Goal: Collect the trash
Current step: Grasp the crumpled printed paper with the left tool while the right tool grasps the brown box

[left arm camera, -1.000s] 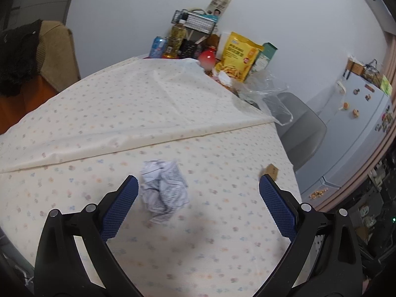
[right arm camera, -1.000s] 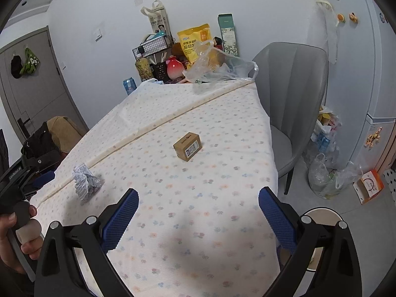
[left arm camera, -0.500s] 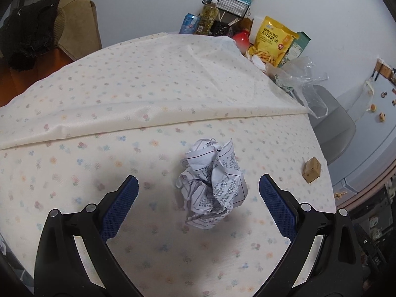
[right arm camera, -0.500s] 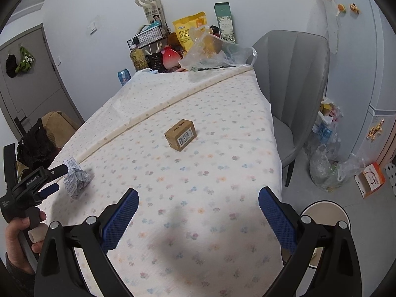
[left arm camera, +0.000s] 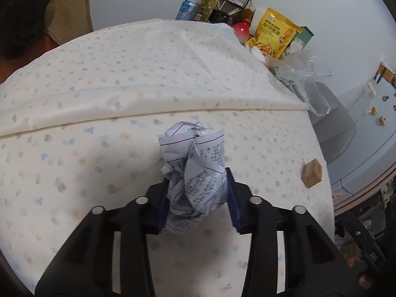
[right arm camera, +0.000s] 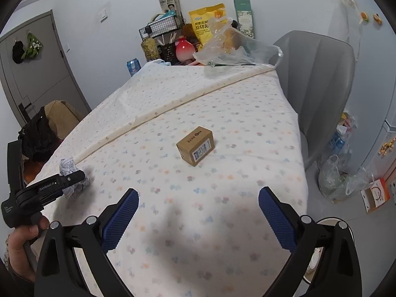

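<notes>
Paper ball (left arm camera: 195, 173): crumpled printed sheet on the flowered cloth (left arm camera: 99, 163), near the table's left edge as the right wrist view shows it (right arm camera: 71, 180), just this side of the cloth's folded seam.

Left gripper (left arm camera: 198, 198): tilted down toward the table, reaching in from the near-left corner; a hand (right arm camera: 22, 245) grips its handle at the lower left of the right wrist view.

Left jaws: just closed in from wide; the blue pads (left arm camera: 232, 198) now sit against both sides of the ball, pinching its lower half, while its upper half sticks out past the fingertips.

Ball and table: whether the ball has left the cloth cannot be told; its lower edge is hidden between the fingers.

Right gripper (right arm camera: 198, 217): angled down over the near end of the table, above bare cloth.

Right jaws: spread wide, nothing between the pads (right arm camera: 121, 217).

Box (right arm camera: 195, 146): small brown carton with a label, lying on the cloth ahead of the right gripper, well apart from it, and far to the right of the ball (left arm camera: 311, 173).

Far end: snack bag (right arm camera: 206, 23), wire basket (right arm camera: 160, 26), can (right arm camera: 133, 66) and clear plastic bag (right arm camera: 232, 52) clustered against the wall.

Chair (right arm camera: 319, 79): grey, beside the table's right edge.
</notes>
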The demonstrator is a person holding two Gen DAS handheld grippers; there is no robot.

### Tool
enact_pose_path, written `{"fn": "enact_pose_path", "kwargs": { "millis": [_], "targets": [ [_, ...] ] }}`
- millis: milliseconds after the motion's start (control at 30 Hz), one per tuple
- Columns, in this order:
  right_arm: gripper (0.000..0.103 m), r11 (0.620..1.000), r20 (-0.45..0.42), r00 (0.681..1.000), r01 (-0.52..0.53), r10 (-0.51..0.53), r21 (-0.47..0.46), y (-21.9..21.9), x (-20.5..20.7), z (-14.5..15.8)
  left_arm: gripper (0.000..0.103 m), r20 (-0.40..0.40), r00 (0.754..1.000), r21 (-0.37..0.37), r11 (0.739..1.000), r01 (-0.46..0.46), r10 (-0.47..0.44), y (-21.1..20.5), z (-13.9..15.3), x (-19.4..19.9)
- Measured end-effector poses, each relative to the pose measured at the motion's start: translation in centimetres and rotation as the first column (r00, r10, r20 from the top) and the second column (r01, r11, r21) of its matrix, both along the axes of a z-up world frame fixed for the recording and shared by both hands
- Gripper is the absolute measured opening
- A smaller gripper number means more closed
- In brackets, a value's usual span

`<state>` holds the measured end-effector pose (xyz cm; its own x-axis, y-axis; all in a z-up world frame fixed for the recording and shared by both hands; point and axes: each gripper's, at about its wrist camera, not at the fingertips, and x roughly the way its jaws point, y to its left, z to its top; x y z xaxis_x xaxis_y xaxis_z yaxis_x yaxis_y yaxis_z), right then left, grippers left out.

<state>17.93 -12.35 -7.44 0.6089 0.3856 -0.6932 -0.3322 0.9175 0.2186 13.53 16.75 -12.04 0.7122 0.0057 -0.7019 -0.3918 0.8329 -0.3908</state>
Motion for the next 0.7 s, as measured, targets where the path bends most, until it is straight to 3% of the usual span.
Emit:
{"fn": "enact_pose_path", "kwargs": {
  "millis": [333, 700],
  "targets": [
    [0.095, 0.994, -0.037, 0.997, -0.067, 0.065, -0.085, 4.4, 4.0, -0.8, 0.035, 0.079, 0.995, -0.005, 0.998, -0.061, 0.062, 2.1, 2.1, -0.8],
    [0.092, 0.992, -0.104, 0.994, -0.046, 0.034, -0.120, 7.4, 7.4, -2.6, 0.036, 0.060, 0.991, -0.030, 0.993, -0.116, 0.117, 4.9, 0.8, -2.1]
  ]
}}
